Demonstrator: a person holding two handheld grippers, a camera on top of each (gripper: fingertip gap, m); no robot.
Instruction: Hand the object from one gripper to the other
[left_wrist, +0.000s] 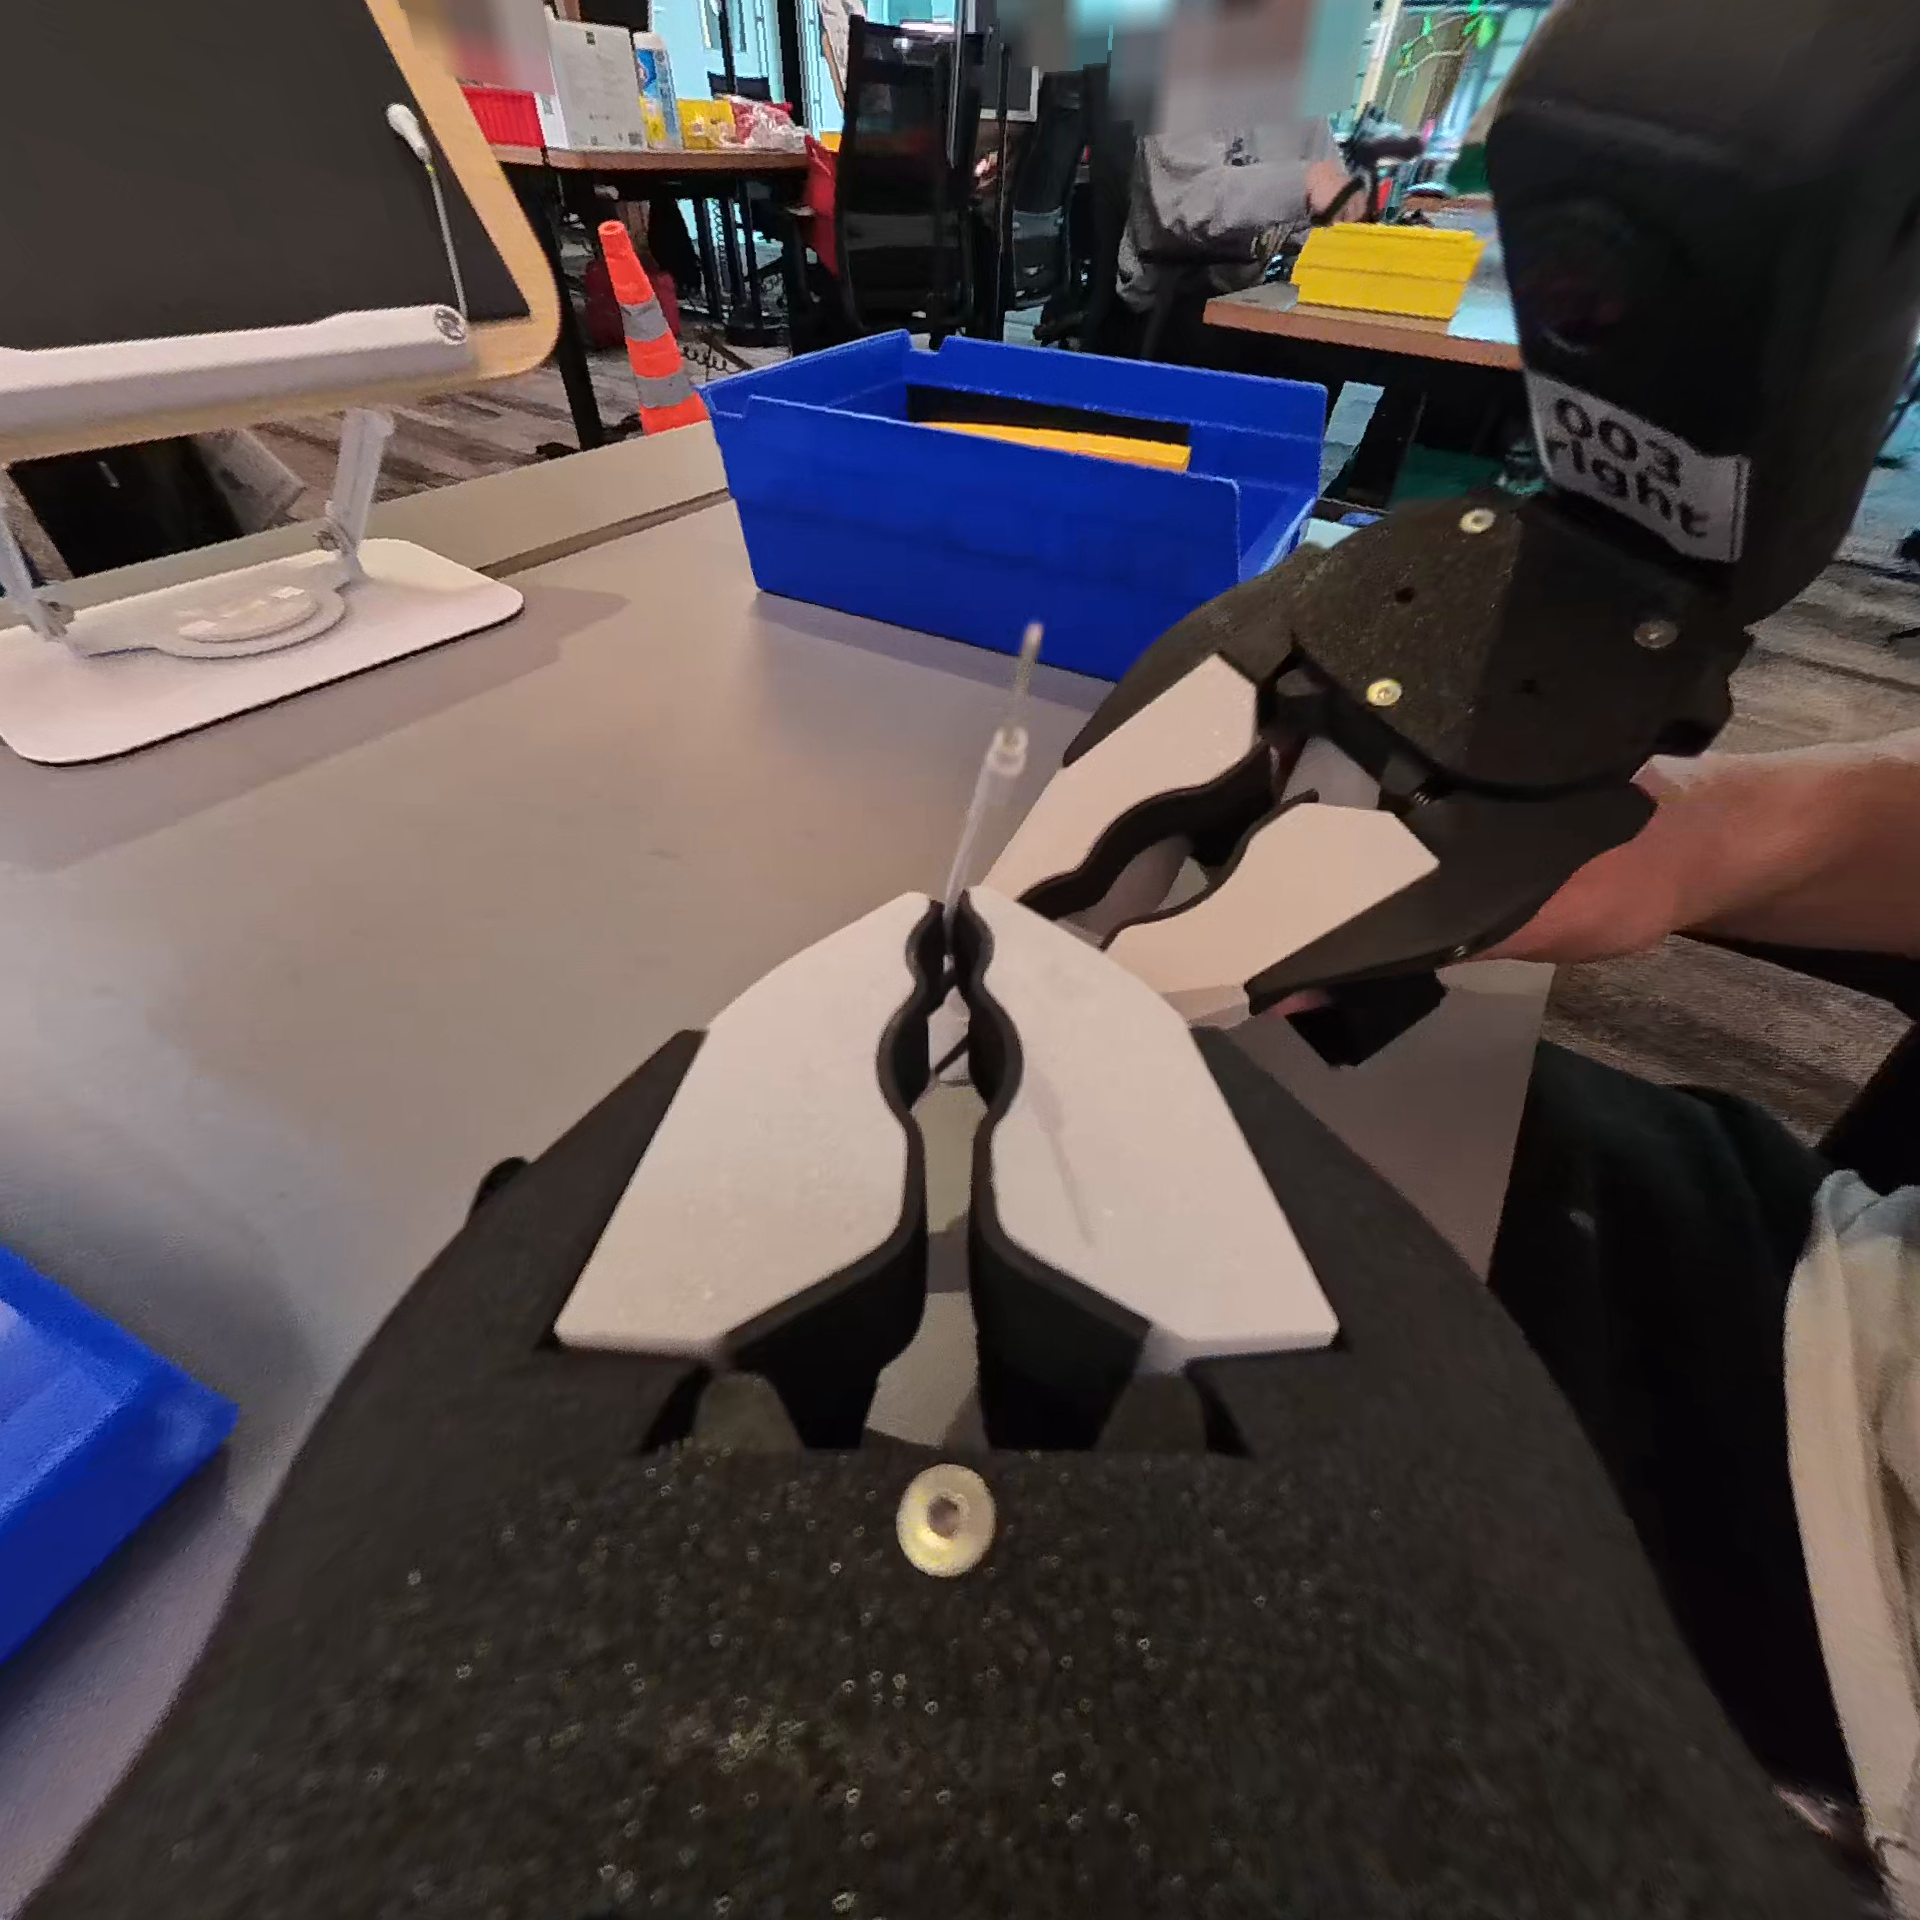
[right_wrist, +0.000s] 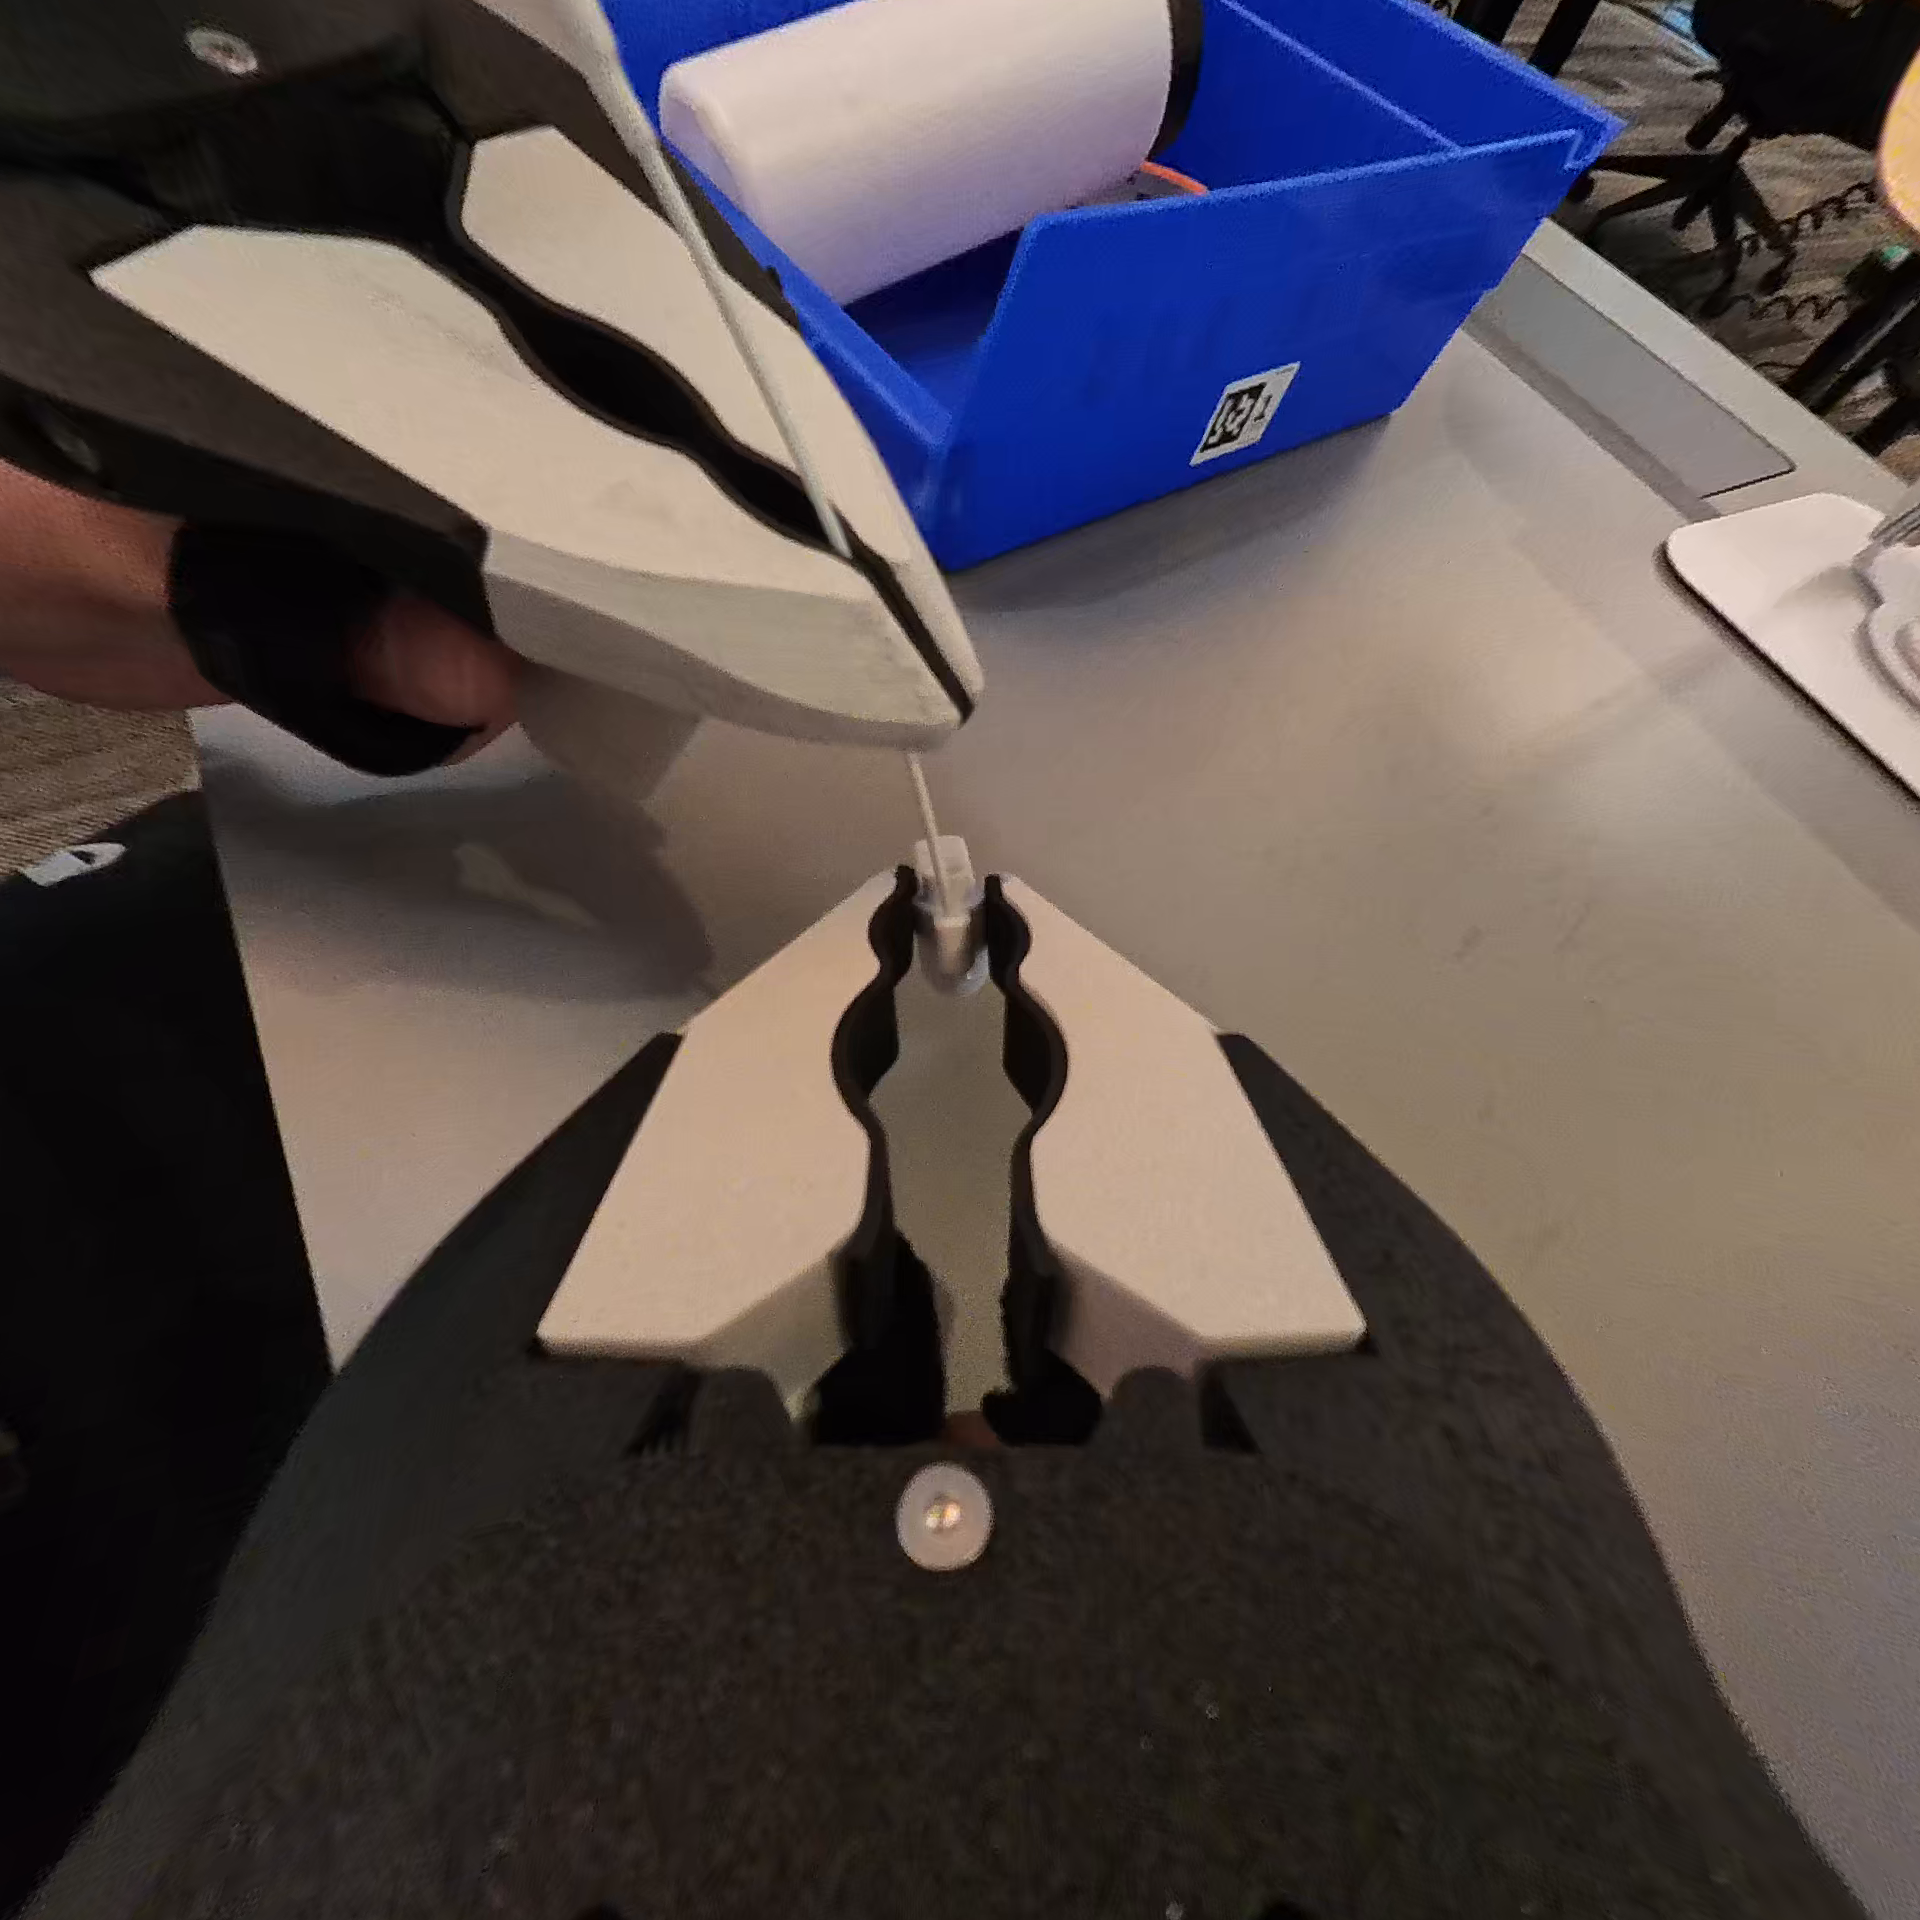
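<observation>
White-padded fingers of the left gripper (left_wrist: 948, 920) are pinched tight on a thin clear plastic rod (left_wrist: 1000, 758), which sticks out past their tips above the grey table (left_wrist: 582, 790). In the right wrist view the rod's small collar sits between the tips of the right gripper (right_wrist: 948, 904), whose jaws stand slightly apart around it; whether they touch it cannot be told. A blue bin (right_wrist: 1195, 343) holding a white cylinder (right_wrist: 914, 135) sits on the table's far side. Another blue bin (left_wrist: 1018, 499) lies beyond the rod.
</observation>
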